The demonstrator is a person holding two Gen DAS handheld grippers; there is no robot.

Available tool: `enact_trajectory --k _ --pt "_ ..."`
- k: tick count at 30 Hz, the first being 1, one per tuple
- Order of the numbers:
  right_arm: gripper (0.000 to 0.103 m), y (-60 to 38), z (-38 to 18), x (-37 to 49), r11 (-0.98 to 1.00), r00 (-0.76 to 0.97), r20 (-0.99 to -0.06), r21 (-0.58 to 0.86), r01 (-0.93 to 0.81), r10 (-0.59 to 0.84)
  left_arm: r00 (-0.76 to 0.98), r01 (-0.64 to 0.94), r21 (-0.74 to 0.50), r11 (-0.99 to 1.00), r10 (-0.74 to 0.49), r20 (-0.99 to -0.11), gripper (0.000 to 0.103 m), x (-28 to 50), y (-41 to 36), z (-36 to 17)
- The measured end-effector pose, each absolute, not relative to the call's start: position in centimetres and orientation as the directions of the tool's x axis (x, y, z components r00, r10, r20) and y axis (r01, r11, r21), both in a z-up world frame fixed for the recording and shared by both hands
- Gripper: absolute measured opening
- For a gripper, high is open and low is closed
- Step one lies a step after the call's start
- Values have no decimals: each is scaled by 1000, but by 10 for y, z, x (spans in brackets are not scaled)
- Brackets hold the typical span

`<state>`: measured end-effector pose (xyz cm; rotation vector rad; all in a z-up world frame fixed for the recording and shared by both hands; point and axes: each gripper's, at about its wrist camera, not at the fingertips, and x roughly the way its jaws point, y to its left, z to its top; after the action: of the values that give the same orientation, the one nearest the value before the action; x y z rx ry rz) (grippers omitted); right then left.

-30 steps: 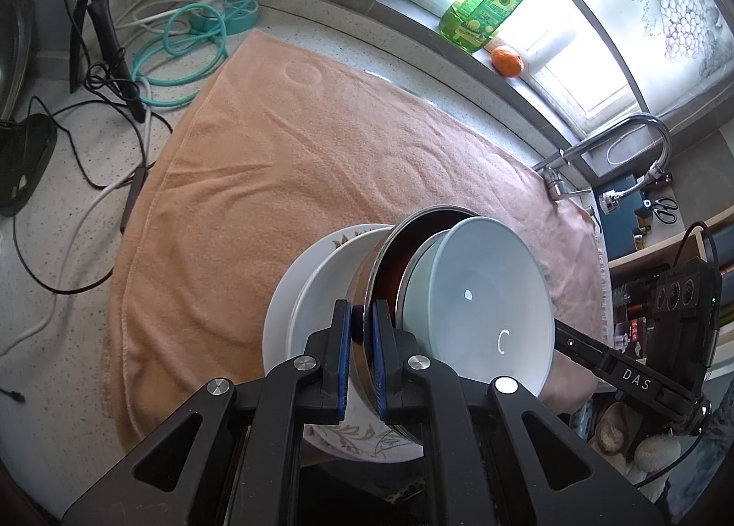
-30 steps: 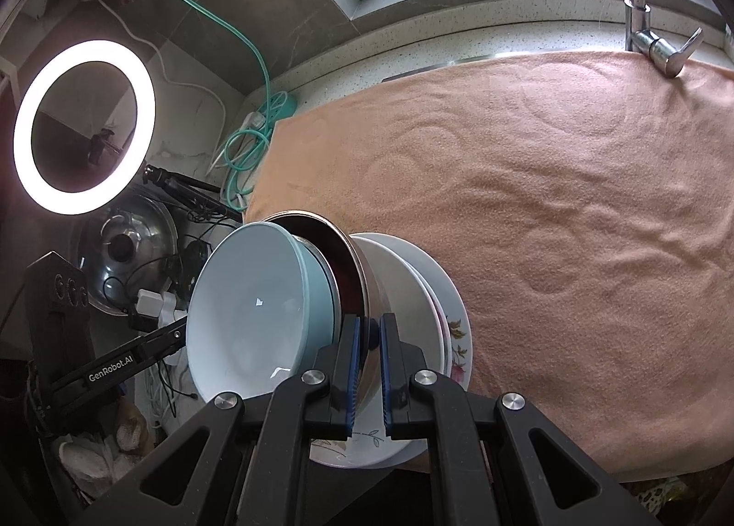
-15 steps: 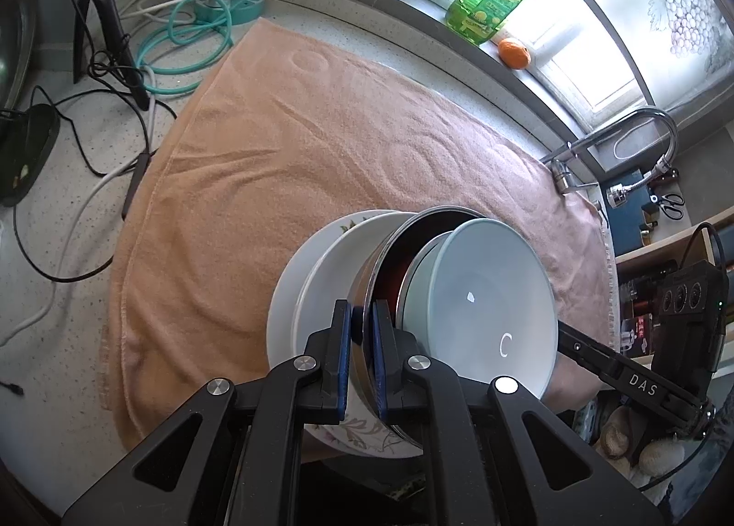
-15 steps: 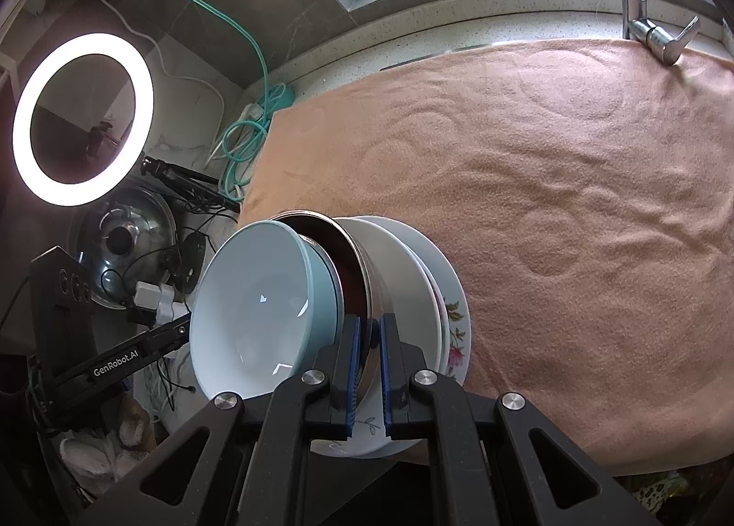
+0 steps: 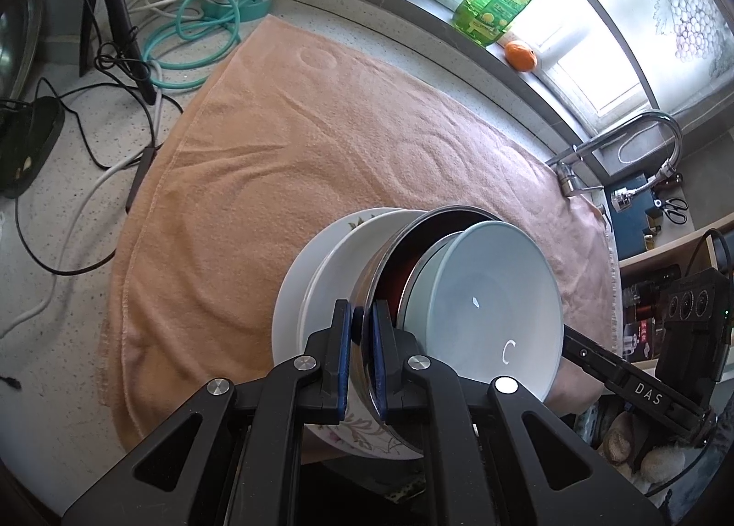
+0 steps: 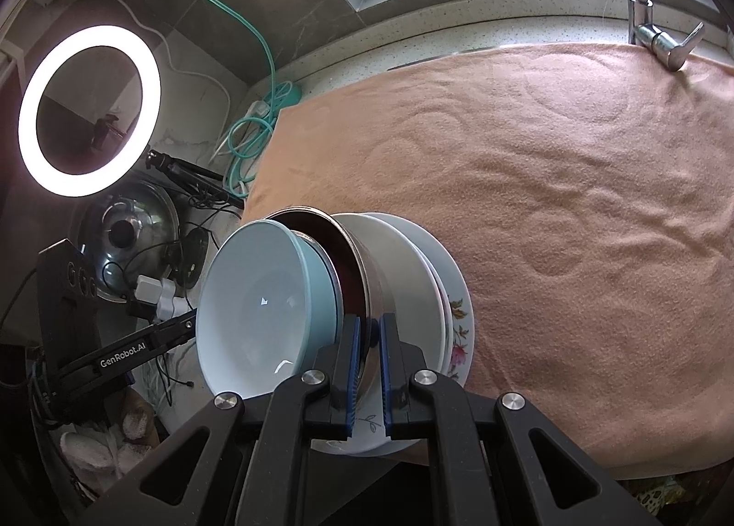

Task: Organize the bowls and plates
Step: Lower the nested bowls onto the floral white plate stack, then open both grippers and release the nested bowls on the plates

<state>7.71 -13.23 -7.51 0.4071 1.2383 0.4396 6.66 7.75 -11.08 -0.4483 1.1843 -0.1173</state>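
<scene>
Stack gripped | left view: my left claw (image 5: 362, 338) clamps the steel bowl (image 5: 390, 251) rim, blue bowl (image 5: 486, 310) nested inside, plates (image 5: 312, 287) beneath, towel (image 5: 275, 150) ahead | right view: my right claw (image 6: 369, 351) clamps the opposite rim, stack on edge between both claws, above the surface.

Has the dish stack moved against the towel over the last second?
Yes, slightly. In the left wrist view the stack, held by both claws, sits closer to the towel's near edge than before, away from the window.
</scene>
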Motion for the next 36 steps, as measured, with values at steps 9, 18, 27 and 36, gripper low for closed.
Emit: enact_trajectory --k 9,18,27,36 --pt "8 -129 -73 75 856 274 -812 504 -119 516 389 -147 -389 910 -308 -868 7 67 77 -111" --pt "8 -129 -71 70 861 294 -809 489 -141 508 396 -138 -341 930 -263 -880 7 66 71 -111" --pt "8 -135 -58 62 883 354 -811 455 -119 465 427 -109 -323 940 -249 -869 13 57 80 -97" --pt "8 -132 -48 48 906 412 -817 421 -52 403 452 -105 -283 953 -208 -868 13 48 107 -87"
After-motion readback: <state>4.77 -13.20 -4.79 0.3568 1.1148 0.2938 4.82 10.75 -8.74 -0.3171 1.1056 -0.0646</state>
